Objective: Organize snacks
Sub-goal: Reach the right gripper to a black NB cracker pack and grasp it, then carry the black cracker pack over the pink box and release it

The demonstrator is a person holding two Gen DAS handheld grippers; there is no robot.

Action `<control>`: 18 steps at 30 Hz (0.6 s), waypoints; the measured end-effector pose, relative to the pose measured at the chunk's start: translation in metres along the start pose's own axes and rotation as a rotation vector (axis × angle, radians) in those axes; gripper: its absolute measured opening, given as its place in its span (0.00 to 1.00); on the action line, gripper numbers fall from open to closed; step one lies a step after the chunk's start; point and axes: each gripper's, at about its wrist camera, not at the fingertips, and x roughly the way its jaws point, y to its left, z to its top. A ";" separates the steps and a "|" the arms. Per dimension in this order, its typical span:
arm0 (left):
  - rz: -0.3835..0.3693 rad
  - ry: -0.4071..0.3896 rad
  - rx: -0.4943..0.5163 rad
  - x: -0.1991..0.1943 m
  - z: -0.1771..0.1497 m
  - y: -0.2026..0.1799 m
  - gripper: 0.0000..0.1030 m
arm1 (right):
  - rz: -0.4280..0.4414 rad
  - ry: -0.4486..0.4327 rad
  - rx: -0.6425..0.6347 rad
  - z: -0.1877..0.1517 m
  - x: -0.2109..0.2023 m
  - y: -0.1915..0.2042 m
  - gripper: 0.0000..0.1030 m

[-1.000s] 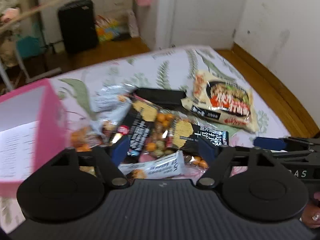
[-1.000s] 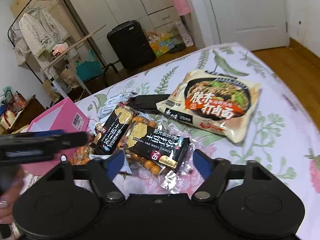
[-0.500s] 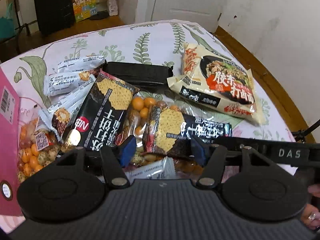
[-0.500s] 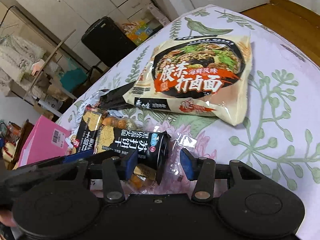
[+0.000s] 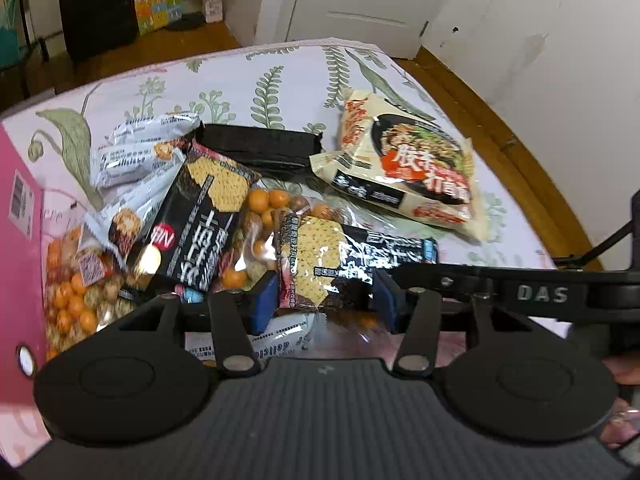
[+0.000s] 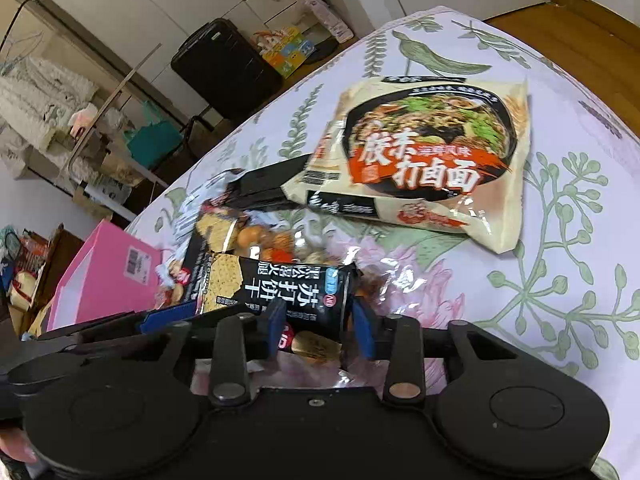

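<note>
Your left gripper (image 5: 326, 300) has just been narrowing, its blue pads (image 5: 262, 300) either side of the near end of a black cracker pack (image 5: 320, 256); whether they press it you cannot tell. Left of that lies a second black cracker pack (image 5: 200, 224) over a clear bag of orange balls (image 5: 68, 300). The noodle packet (image 5: 408, 168) sits far right, the pink box (image 5: 20, 240) at the left edge. The right gripper (image 5: 540, 292) reaches in from the right.

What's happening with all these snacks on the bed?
A person holds two grippers, sorting snacks. Both grippers, left and right, have just been closing around opposite ends of one black cracker pack. It lies on a bag of orange balls; the noodle pack and pink box wait alongside.
</note>
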 end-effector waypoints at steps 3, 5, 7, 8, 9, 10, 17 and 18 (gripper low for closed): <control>-0.019 0.008 -0.022 -0.017 -0.002 0.003 0.49 | 0.011 0.008 -0.006 -0.001 -0.006 0.009 0.48; -0.022 0.009 -0.030 -0.028 -0.005 0.005 0.49 | 0.016 0.031 -0.013 -0.003 -0.009 0.016 0.50; -0.029 0.009 -0.044 -0.039 -0.010 0.009 0.49 | 0.023 0.055 -0.020 -0.006 -0.011 0.024 0.53; -0.030 0.009 -0.055 -0.046 -0.013 0.011 0.49 | 0.027 0.064 -0.022 -0.008 -0.013 0.028 0.53; -0.028 0.011 -0.062 -0.052 -0.016 0.013 0.49 | 0.033 0.074 -0.028 -0.010 -0.015 0.033 0.53; -0.025 0.013 -0.069 -0.058 -0.019 0.015 0.49 | 0.040 0.085 -0.037 -0.012 -0.016 0.038 0.53; -0.026 0.060 -0.159 -0.099 -0.047 0.040 0.49 | 0.086 0.143 -0.156 -0.027 -0.027 0.079 0.47; -0.031 0.065 -0.170 -0.107 -0.053 0.045 0.49 | 0.089 0.155 -0.173 -0.029 -0.028 0.084 0.44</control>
